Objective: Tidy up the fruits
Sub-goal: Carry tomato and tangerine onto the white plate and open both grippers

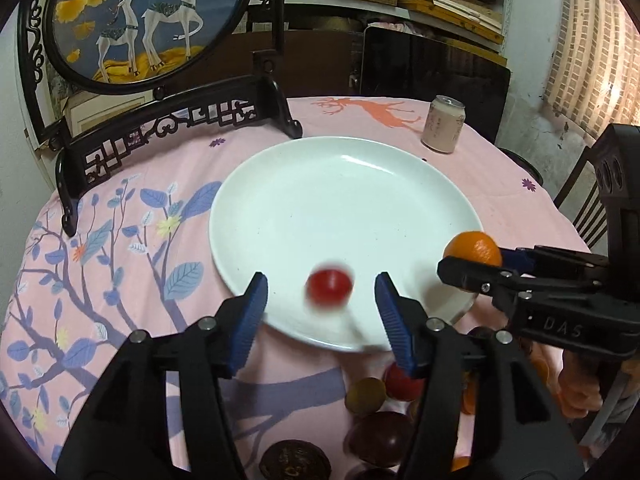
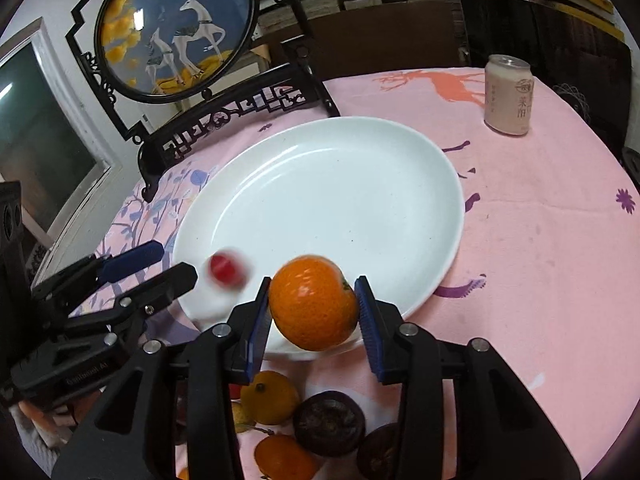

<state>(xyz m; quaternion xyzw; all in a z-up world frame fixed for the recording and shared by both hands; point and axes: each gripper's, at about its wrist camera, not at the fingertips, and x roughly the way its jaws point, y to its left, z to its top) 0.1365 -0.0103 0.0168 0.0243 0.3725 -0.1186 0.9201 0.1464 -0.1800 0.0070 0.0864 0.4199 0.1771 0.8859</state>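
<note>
Blue-padded fingers of the left gripper (image 1: 322,286) spread wide over the near rim of the white plate (image 1: 360,184), with nothing between them but a small red fruit (image 1: 329,289), blurred, lying apart from both pads; whether it touches the plate cannot be told. In the right wrist view the same red fruit (image 2: 227,268) shows as a smear at the plate's near left edge, just beyond the left gripper's tips.

Right gripper (image 2: 314,306) has its two pads pressed against the sides of an orange (image 2: 314,302), which it holds above the plate's near edge. From the left wrist view the orange (image 1: 474,250) sits at the tip of that gripper, over the plate's right rim.

Below the grippers, on the pink patterned tablecloth (image 2: 540,240), lies a loose heap of fruit near the table's front: a yellow-orange citrus (image 2: 270,398), another orange one (image 2: 286,458), and a dark wrinkled fruit (image 2: 330,422) beside them. Some are partly hidden by the gripper bodies.

Beyond the plate a pale drink can (image 2: 508,96) stands upright, well apart from it. A dark carved stand with a round deer picture (image 1: 148,20) stands at the table's far left.
</note>
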